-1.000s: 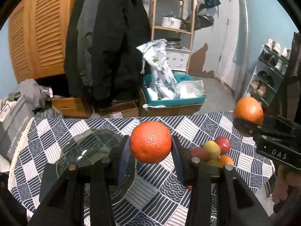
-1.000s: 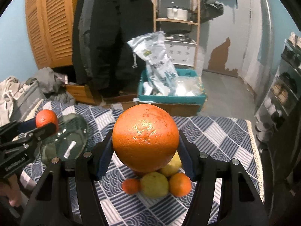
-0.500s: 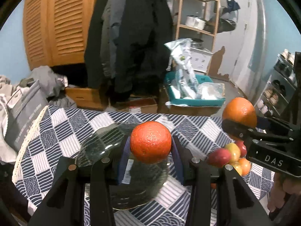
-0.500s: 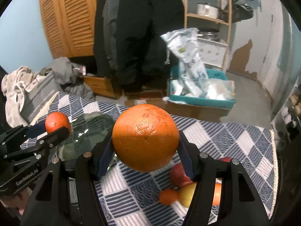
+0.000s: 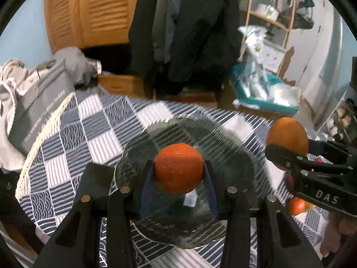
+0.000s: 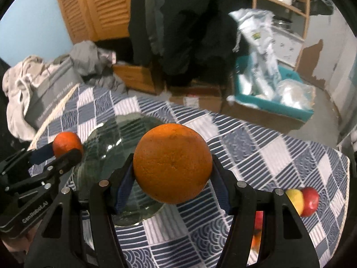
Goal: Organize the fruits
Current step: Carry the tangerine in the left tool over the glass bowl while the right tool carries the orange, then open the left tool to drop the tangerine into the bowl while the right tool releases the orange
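My left gripper [image 5: 179, 174] is shut on a small reddish orange [image 5: 179, 168] and hangs over the clear glass plate [image 5: 234, 156] on the chequered tablecloth. My right gripper [image 6: 173, 174] is shut on a large orange [image 6: 172, 165], above the plate's right edge [image 6: 107, 143]. In the left wrist view the right gripper [image 5: 287, 154] with its large orange [image 5: 287, 134] shows at the right. The left gripper [image 6: 67, 149] with the small orange [image 6: 67, 144] appears at the left of the right wrist view. More fruit lies at the right: a red apple [image 6: 311, 201] and a yellow fruit [image 6: 294, 199].
The blue and white tablecloth [image 5: 93, 122] covers the table. Grey clothes and a grey bag [image 5: 42, 98] lie past its left edge. Behind the table stand dark hanging coats [image 5: 185, 26], a teal crate with plastic bags [image 6: 274, 91] and a wooden shelf [image 5: 274, 15].
Both grippers moved left and down with their oranges, from over the fruit pile to above the glass plate. The pile has slid to the right edge of both views.
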Demonstrator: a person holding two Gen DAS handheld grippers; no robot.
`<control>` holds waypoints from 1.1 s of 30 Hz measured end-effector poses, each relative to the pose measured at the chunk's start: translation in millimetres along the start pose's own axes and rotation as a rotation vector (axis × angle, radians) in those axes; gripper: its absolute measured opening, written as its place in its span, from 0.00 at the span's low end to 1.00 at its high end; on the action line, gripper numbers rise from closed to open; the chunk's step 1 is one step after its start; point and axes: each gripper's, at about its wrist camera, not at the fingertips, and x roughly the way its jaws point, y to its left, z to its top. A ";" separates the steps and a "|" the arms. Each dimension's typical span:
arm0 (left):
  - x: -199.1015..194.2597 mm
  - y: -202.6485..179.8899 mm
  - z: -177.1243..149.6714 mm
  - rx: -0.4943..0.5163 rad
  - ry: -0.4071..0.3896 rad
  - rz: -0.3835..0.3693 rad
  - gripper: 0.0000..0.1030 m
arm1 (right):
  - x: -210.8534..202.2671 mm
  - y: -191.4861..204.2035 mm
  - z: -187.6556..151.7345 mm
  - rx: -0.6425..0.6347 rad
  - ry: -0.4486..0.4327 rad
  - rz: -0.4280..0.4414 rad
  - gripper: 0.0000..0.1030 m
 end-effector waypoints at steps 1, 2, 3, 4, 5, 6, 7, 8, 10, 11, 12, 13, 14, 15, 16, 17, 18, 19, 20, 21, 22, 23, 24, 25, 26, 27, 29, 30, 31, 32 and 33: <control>7.6 4.4 -3.4 -0.007 0.023 0.001 0.42 | 7.9 4.3 -1.4 -0.006 0.021 0.009 0.62; 11.8 6.5 -5.5 -0.012 0.037 0.002 0.42 | 13.5 6.5 -3.0 -0.008 0.036 0.017 0.62; 19.8 11.2 -9.3 -0.021 0.062 0.006 0.42 | 19.3 8.9 -4.5 -0.007 0.052 0.025 0.62; 24.3 13.8 -11.6 -0.026 0.076 0.009 0.42 | 26.7 10.6 -6.6 -0.004 0.070 0.033 0.62; 31.1 17.4 -14.8 -0.032 0.096 0.015 0.42 | 31.6 11.6 -7.9 -0.002 0.083 0.037 0.62; 34.8 19.3 -17.2 -0.034 0.109 0.021 0.42 | 37.6 12.4 -10.1 0.000 0.097 0.040 0.62; 38.3 21.1 -19.2 -0.038 0.119 0.027 0.42 | 42.4 13.4 -11.5 -0.001 0.109 0.041 0.62; 41.7 22.9 -21.0 -0.042 0.129 0.030 0.42 | 46.5 14.2 -12.8 -0.003 0.118 0.040 0.62; 47.6 25.0 -23.9 -0.045 0.146 0.029 0.42 | 53.9 16.4 -16.0 -0.012 0.137 0.038 0.62; 50.3 25.3 -25.6 -0.043 0.153 0.030 0.42 | 56.7 17.2 -17.3 -0.016 0.144 0.038 0.62; 52.2 25.5 -26.5 -0.040 0.156 0.032 0.42 | 59.2 17.9 -18.2 -0.020 0.151 0.038 0.62; 54.2 25.3 -27.7 -0.036 0.161 0.035 0.42 | 62.0 18.6 -19.5 -0.023 0.158 0.038 0.62; 57.0 25.7 -28.8 -0.033 0.171 0.040 0.43 | 64.0 19.6 -20.5 -0.026 0.163 0.036 0.62; 59.5 25.5 -30.2 -0.033 0.183 0.042 0.43 | 65.8 20.3 -21.6 -0.028 0.168 0.035 0.62; 61.8 25.8 -31.3 -0.035 0.192 0.041 0.43 | 66.8 20.8 -22.5 -0.035 0.164 0.032 0.62; 63.6 27.0 -32.0 -0.037 0.197 0.040 0.43 | 66.6 21.8 -22.4 -0.041 0.161 0.032 0.62; 65.9 27.6 -32.9 -0.039 0.204 0.040 0.43 | 67.3 22.3 -22.2 -0.041 0.165 0.035 0.62; 68.3 28.2 -33.6 -0.039 0.214 0.043 0.43 | 68.0 22.2 -22.0 -0.038 0.168 0.040 0.62; 70.6 28.7 -34.0 -0.041 0.224 0.045 0.43 | 68.2 22.2 -22.1 -0.038 0.168 0.040 0.62; 72.4 29.9 -34.6 -0.045 0.231 0.046 0.43 | 68.6 22.1 -22.1 -0.039 0.168 0.038 0.62; 73.3 30.7 -34.9 -0.050 0.234 0.046 0.43 | 69.0 22.4 -22.1 -0.040 0.169 0.037 0.62; 73.8 31.2 -35.1 -0.054 0.237 0.047 0.43 | 69.6 22.7 -21.3 -0.039 0.171 0.035 0.62; 74.6 32.2 -35.6 -0.060 0.243 0.049 0.43 | 70.1 22.9 -21.0 -0.037 0.173 0.035 0.63; 75.0 32.1 -36.1 -0.061 0.246 0.051 0.43 | 70.8 23.1 -20.5 -0.034 0.176 0.039 0.63; 75.9 32.5 -36.4 -0.061 0.250 0.052 0.44 | 72.3 23.4 -20.2 -0.032 0.183 0.048 0.63; 76.1 32.6 -36.8 -0.058 0.248 0.051 0.46 | 74.3 23.4 -20.5 -0.028 0.194 0.057 0.63; 75.3 32.6 -36.1 -0.051 0.240 0.066 0.61 | 78.3 24.5 -22.9 -0.025 0.212 0.069 0.63; 73.3 32.3 -35.5 -0.047 0.229 0.072 0.63 | 79.1 25.0 -24.2 -0.027 0.216 0.068 0.63; 72.4 32.2 -34.7 -0.045 0.224 0.071 0.66 | 80.2 27.1 -25.8 -0.036 0.218 0.064 0.63; 71.0 31.8 -34.2 -0.043 0.220 0.068 0.68 | 80.7 28.8 -26.7 -0.044 0.218 0.061 0.63; 70.5 31.8 -34.1 -0.041 0.220 0.066 0.68 | 81.3 29.9 -27.3 -0.050 0.220 0.058 0.63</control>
